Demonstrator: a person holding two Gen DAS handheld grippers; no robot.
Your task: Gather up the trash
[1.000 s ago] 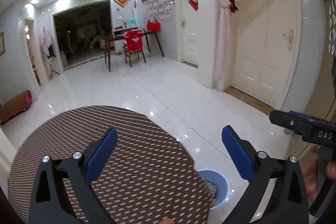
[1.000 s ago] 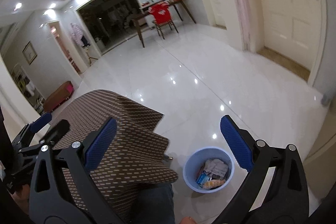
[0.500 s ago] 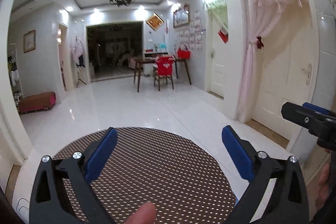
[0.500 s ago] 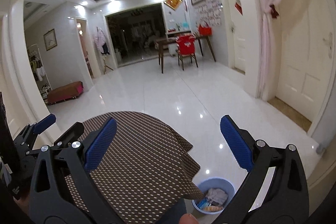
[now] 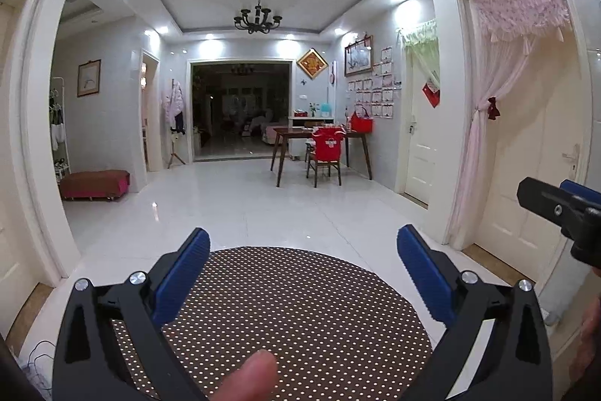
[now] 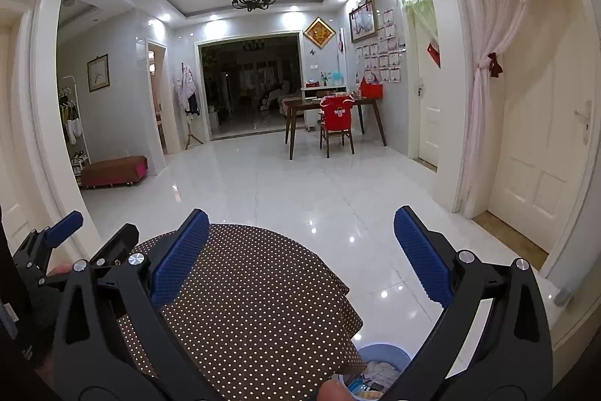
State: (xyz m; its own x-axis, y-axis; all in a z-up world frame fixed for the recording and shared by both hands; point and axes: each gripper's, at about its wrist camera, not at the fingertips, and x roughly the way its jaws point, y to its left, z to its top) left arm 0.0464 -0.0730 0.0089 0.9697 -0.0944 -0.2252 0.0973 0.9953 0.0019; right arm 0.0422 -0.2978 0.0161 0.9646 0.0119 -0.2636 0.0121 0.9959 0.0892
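Note:
A light blue bin (image 6: 390,354) with paper and wrapper trash (image 6: 379,373) inside stands on the floor beside the round table, low in the right wrist view. My left gripper (image 5: 302,275) is open and empty above the brown dotted tablecloth (image 5: 300,310). My right gripper (image 6: 300,256) is open and empty above the same cloth (image 6: 255,303). The right gripper also shows at the right edge of the left wrist view (image 5: 563,209). The left gripper shows at the left edge of the right wrist view (image 6: 75,243). No trash lies on the visible cloth.
A white tiled floor (image 5: 244,198) stretches to a dark wooden table (image 5: 289,134) with a red-covered chair (image 5: 326,149). A white door (image 6: 544,138) with a pink curtain (image 6: 484,93) is on the right. A red bench (image 5: 94,183) stands on the left.
Both grippers tilted upward, so the views swung from the table and bin toward the room. The bin slid to the bottom edge of the right wrist view. Both stayed open.

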